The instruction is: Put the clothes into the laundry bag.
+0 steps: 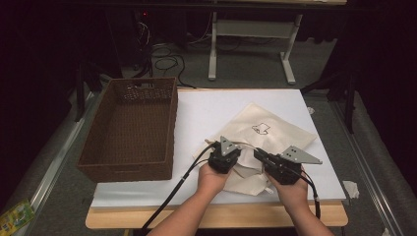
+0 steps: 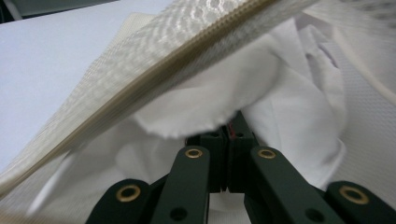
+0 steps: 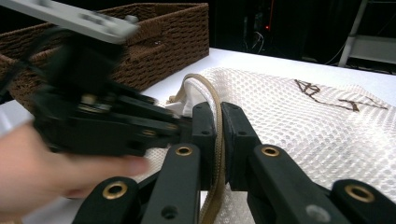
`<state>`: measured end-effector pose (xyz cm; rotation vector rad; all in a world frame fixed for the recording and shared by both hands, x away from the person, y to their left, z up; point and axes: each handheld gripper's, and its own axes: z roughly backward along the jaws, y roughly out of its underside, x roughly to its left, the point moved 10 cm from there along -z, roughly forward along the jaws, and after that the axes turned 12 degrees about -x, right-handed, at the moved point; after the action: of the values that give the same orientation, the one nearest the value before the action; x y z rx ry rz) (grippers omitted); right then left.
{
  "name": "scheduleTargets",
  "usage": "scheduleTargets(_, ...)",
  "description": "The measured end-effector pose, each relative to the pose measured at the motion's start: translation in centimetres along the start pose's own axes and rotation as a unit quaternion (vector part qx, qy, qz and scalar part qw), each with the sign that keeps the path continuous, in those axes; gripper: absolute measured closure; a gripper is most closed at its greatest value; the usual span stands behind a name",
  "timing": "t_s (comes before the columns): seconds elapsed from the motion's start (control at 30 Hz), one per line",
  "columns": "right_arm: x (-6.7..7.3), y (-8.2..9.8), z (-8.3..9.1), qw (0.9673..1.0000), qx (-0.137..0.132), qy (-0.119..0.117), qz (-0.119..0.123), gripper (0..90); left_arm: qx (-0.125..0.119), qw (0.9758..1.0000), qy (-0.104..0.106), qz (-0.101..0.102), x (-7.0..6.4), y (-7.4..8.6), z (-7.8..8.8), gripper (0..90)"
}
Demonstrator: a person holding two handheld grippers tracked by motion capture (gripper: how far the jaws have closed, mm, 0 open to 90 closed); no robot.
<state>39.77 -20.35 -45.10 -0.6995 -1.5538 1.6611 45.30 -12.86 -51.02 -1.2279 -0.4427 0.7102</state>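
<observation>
One mesh bag (image 1: 268,132), one white cloth (image 2: 280,93) inside it, one wicker basket (image 1: 129,129) — two grippers.

I read the mesh bag (image 3: 299,126) as cream open-weave net cloth, matt, with a tan ribbed zipper band (image 3: 215,140) along its edge. The white cloth (image 2: 280,93) inside it looks soft, smooth and creased. My fingers (image 3: 205,135) are matt black plastic with brass-coloured rivets. The basket (image 1: 133,128) is rough brown wicker. The counter (image 1: 206,105) has a smooth, matt white top with a pale wood edge.
</observation>
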Motion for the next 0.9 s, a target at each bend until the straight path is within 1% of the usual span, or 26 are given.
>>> scheduleTargets(0.03,-0.1,0.0,0.0,1.0,0.001,0.001,-0.001,85.4,0.003,1.0,-0.001,0.001,0.0,0.2,-0.6,88.8)
scheduleTargets(0.1,-0.2,0.1,0.1,1.0,0.0,0.003,-0.002,85.4,0.011,0.9999,-0.006,0.009,-0.1,0.7,-1.8,88.3)
scheduleTargets(0.17,-0.3,0.1,0.1,1.0,0.0,0.005,-0.004,85.4,0.018,0.9993,-0.007,0.032,-0.1,1.2,-2.6,88.0)
scheduleTargets(0.23,-0.4,0.1,0.1,1.0,0.001,0.005,-0.006,85.4,0.019,0.9991,-0.007,0.036,0.0,1.2,-2.7,86.8)
scheduleTargets(0.3,-0.5,0.2,0.1,1.0,0.001,0.005,-0.005,85.4,0.018,0.9992,-0.003,0.037,0.0,1.1,-2.3,80.3)
scheduleTargets(0.33,-0.5,0.2,0.1,1.0,0.002,0.005,-0.004,85.4,0.018,0.9991,0.001,0.039,0.1,1.1,-2.0,77.5)
scheduleTargets(0.37,-0.5,0.2,0.1,1.0,0.003,0.005,-0.005,85.4,0.018,0.999,0.005,0.041,0.1,1.0,-1.6,68.2)
scheduleTargets(0.4,-0.5,0.2,0.1,1.0,0.003,0.005,-0.005,85.4,0.018,0.999,0.007,0.04,0.2,1.0,-1.2,68.2)
scheduleTargets(0.5,-0.4,0.2,0.1,1.0,0.002,0.005,-0.004,85.4,0.01,0.9992,0.006,0.037,0.6,0.9,0.5,54.1)
scheduleTargets(0.6,-0.3,0.2,0.0,1.0,0.001,0.002,-0.001,85.4,0.005,0.9996,-0.001,0.028,1.1,0.9,2.1,44.1)
scheduleTargets(0.67,-0.2,0.2,0.0,1.0,0.003,0.004,0.002,85.5,0.005,0.9995,-0.001,0.031,1.3,1.0,3.0,39.7)
scheduleTargets(0.7,-0.2,0.2,0.0,1.0,0.003,0.004,0.0,85.4,0.004,0.9995,-0.001,0.031,1.3,1.0,3.4,38.3)
scheduleTargets(0.8,0.0,0.2,0.0,1.0,0.002,0.004,0.004,85.4,-0.004,0.9995,0.003,0.033,1.4,0.7,4.6,38.4)
scheduleTargets(0.87,0.0,0.2,0.0,1.0,0.004,0.005,0.001,85.4,-0.003,0.9993,0.011,0.035,1.3,0.7,5.2,38.6)
scheduleTargets(0.9,-0.1,0.2,0.0,1.0,0.003,0.006,0.002,85.4,-0.001,0.9992,0.018,0.036,1.0,0.8,5.5,38.6)
